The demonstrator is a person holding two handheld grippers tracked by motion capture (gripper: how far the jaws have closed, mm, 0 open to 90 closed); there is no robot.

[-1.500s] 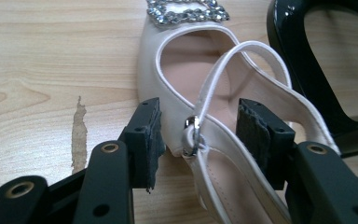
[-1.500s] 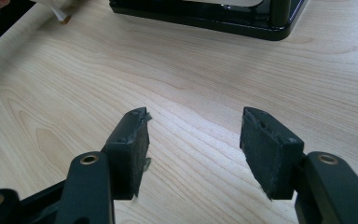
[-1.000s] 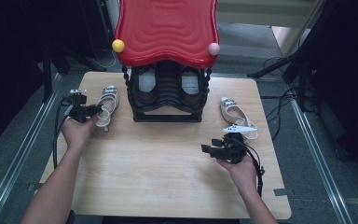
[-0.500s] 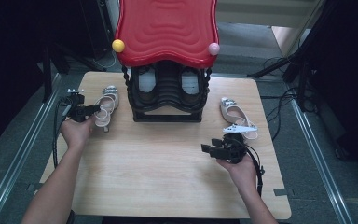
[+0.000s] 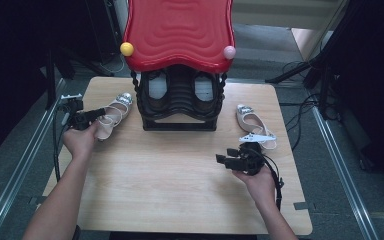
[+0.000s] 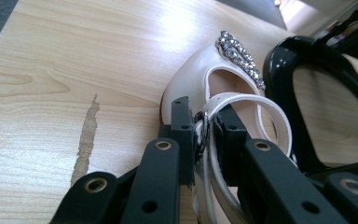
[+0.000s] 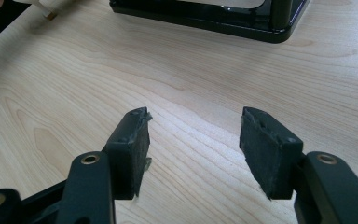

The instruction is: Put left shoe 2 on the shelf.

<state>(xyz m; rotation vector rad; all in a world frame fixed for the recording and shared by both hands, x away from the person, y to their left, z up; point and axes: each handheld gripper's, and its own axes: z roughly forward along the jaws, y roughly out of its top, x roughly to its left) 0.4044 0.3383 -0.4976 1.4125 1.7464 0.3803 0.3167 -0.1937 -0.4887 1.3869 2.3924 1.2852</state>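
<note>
A cream strappy shoe with a jewelled toe [image 5: 116, 113] [image 6: 200, 79] lies on the wooden table [image 5: 170, 170], left of a black shoe rack [image 5: 180, 102]. My left gripper [image 5: 97, 114] [image 6: 205, 123] has just been closing, and its pads now press on the heel strap. Its mate, a second cream shoe [image 5: 252, 122], lies right of the rack. Just in front of that shoe my right gripper [image 5: 222, 160] [image 7: 193, 135] rests low over bare wood. It points left and is open, with nothing between its fingers.
The rack carries a red wavy top [image 5: 177, 30] with a yellow ball [image 5: 126, 48] and a pink ball [image 5: 229, 51] at its corners, and holds dark shoes inside. Bare wood stretches across the table's front half. Cables trail off the right edge.
The left gripper has shifted very slightly at the left shoe's heel. The right hand and both shoes have kept their places.
</note>
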